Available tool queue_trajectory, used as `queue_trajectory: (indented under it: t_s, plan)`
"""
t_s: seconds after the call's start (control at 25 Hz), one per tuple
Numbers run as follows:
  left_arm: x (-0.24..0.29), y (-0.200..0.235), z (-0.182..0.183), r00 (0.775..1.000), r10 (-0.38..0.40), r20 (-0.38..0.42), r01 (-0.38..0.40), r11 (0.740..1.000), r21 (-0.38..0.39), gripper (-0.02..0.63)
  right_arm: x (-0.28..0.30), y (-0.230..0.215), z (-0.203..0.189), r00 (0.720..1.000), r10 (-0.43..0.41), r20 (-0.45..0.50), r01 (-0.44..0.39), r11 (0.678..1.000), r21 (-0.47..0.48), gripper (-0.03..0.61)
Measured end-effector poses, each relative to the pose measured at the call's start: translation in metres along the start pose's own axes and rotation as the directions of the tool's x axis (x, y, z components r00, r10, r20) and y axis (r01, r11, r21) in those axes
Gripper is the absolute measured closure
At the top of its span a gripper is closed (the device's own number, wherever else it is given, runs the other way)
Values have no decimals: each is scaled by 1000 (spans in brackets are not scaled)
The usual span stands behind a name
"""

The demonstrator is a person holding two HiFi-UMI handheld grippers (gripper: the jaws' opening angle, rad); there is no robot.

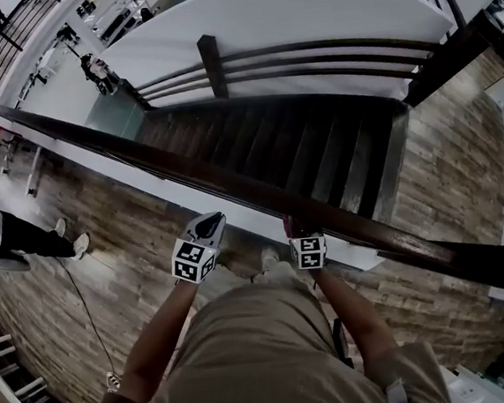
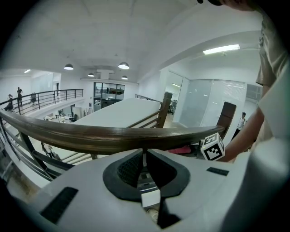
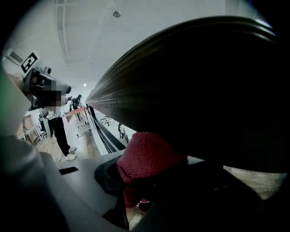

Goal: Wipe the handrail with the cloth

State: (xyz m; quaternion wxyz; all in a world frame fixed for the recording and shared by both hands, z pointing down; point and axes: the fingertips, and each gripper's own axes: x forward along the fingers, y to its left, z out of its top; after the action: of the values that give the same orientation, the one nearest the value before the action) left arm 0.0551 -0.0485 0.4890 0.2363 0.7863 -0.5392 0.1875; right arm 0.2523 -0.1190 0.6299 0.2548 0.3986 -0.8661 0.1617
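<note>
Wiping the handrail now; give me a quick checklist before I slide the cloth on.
1. Grip on cloth by right gripper: ok, jaws shut on it.
2. Contact between cloth and handrail: ok, it presses the rail's near side.
3. Spare left gripper clear: ok, shut, empty, short of the rail.
4. Rail free of objects: ok in head view.
5. Rail surface clean: cannot tell.
</note>
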Motion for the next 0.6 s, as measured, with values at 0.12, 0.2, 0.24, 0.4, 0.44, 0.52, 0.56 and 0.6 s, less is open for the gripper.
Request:
queue_trajectory:
  t_s: [0.12, 0.2, 0.24, 0.4, 0.44, 0.52, 0.56, 0.6]
  plan:
    - [-9, 27, -6, 1000, -15, -3, 15, 1000, -4, 594, 16, 18, 6, 1000, -13, -3, 13, 1000, -10, 477]
    - [-18, 45, -7, 999, -34, -5, 34, 999, 1, 594, 26, 30, 12, 999, -33, -3, 33, 999, -10, 477]
    - [-23, 54, -7, 999, -43, -6, 43, 999, 7, 594, 30, 38, 16, 999, -43, -5, 43, 999, -5, 477]
    - [-50, 100, -9, 998, -68, -4, 68, 997, 23, 594, 47, 69, 32, 996, -91, -15, 91, 995, 42, 477]
    - [-56, 114, -9, 997, -71, -1, 71, 997, 25, 594, 52, 76, 35, 994, -107, -17, 107, 993, 57, 477]
    - [-69, 141, -11, 997, -76, 4, 76, 997, 27, 594, 62, 90, 41, 990, -139, -19, 140, 987, 80, 477]
    - [-75, 154, -12, 997, -78, 6, 77, 997, 28, 594, 67, 98, 44, 988, -154, -19, 155, 984, 86, 477]
    - [-81, 168, -14, 997, -79, 7, 79, 997, 27, 594, 72, 105, 48, 986, -166, -20, 167, 982, 90, 477]
